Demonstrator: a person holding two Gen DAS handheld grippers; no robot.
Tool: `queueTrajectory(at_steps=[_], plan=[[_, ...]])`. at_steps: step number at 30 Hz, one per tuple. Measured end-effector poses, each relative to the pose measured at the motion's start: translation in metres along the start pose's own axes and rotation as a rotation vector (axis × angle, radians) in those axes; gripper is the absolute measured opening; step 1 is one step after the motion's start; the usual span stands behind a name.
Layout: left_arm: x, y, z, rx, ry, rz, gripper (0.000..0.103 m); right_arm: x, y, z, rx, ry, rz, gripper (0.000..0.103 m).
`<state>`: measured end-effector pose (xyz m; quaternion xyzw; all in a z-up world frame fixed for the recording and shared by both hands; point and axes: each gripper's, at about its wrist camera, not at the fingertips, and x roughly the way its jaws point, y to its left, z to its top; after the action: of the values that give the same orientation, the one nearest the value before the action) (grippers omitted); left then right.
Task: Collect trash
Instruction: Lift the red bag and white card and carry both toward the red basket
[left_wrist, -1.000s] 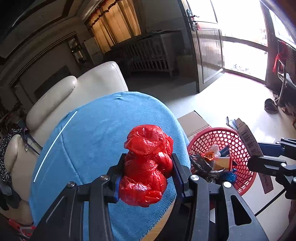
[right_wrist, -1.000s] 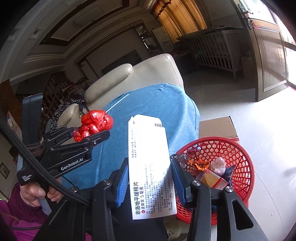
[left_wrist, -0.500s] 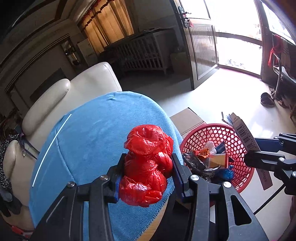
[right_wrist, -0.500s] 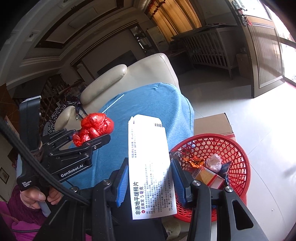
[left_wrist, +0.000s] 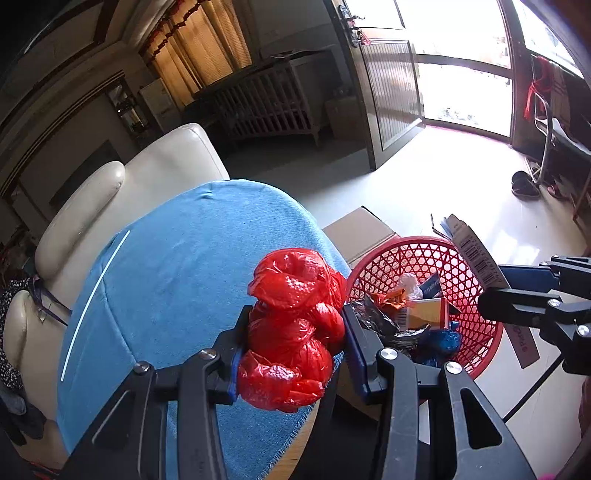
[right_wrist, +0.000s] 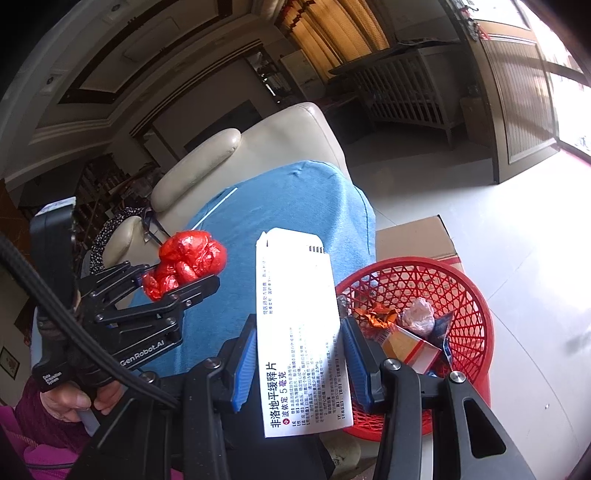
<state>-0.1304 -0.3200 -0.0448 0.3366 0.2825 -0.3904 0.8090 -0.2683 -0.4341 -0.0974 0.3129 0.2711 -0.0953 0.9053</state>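
Note:
My left gripper (left_wrist: 291, 343) is shut on a crumpled red plastic bag (left_wrist: 291, 325), held above the blue-clothed table (left_wrist: 177, 280) near its right edge. The bag and left gripper also show in the right wrist view (right_wrist: 188, 258). My right gripper (right_wrist: 299, 354) is shut on a flattened white medicine box (right_wrist: 299, 332) with printed text, held above the table edge just left of the red mesh basket (right_wrist: 469, 295). The basket (left_wrist: 476, 332) stands on the floor and holds several wrappers and a small box. The right gripper holding the box shows over the basket's right rim (left_wrist: 517, 299).
A brown cardboard box (left_wrist: 362, 232) lies on the floor behind the basket. A cream leather armchair (left_wrist: 162, 166) stands behind the table. White tiled floor (left_wrist: 461, 177) stretches toward the bright doorway. Shoes (left_wrist: 524, 181) lie near the far right.
Both grippers have shifted slightly right, toward the basket, keeping hold of the red bag and the white box. The basket sits more centrally in both views.

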Motion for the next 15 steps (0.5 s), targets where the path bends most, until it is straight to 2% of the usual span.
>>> queueTrajectory(at_steps=[15], plan=[[0.018, -0.025, 0.003, 0.063, 0.033, -0.066, 0.047, 0.006, -0.032, -0.002, 0.098, 0.013, -0.027, 0.047]])
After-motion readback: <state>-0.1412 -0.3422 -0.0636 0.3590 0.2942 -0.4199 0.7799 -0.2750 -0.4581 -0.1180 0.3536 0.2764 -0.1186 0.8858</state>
